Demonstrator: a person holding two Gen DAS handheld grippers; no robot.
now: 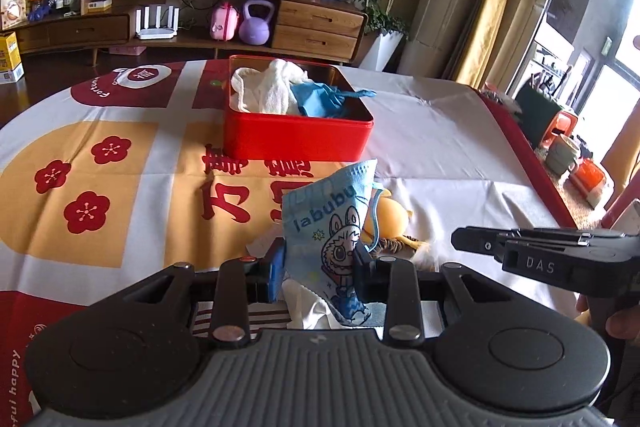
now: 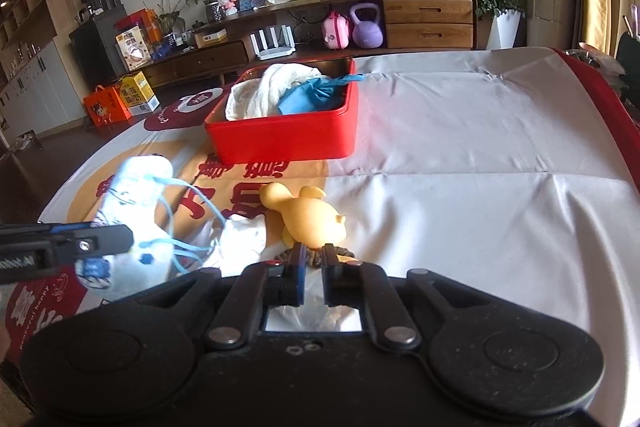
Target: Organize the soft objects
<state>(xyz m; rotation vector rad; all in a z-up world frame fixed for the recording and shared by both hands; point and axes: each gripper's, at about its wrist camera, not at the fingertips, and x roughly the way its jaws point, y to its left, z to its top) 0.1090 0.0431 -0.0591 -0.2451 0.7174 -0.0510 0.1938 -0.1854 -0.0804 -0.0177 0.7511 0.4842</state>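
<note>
My left gripper (image 1: pixel 319 267) is shut on a light blue face mask (image 1: pixel 320 215) printed "labubu", held upright above the table. The same mask (image 2: pixel 132 211) shows blurred in the right wrist view, with the left gripper (image 2: pixel 100 243) reaching in from the left. My right gripper (image 2: pixel 314 259) is shut on a brown hair tie (image 2: pixel 345 251) just in front of a yellow duck-like soft toy (image 2: pixel 310 219). From the left wrist view, the right gripper (image 1: pixel 456 239) comes in from the right beside the toy (image 1: pixel 390 215). A red tin (image 1: pixel 298 141) holds a white towel (image 1: pixel 268 91) and a blue glove (image 1: pixel 320 101).
A white cloth (image 2: pixel 244 235) lies left of the toy on the patterned tablecloth (image 1: pixel 100 195). The red tin (image 2: pixel 280 143) stands further back at the table's middle. A wooden sideboard (image 1: pixel 316 25) runs along the far wall. Plain white tablecloth (image 2: pixel 480 167) stretches to the right.
</note>
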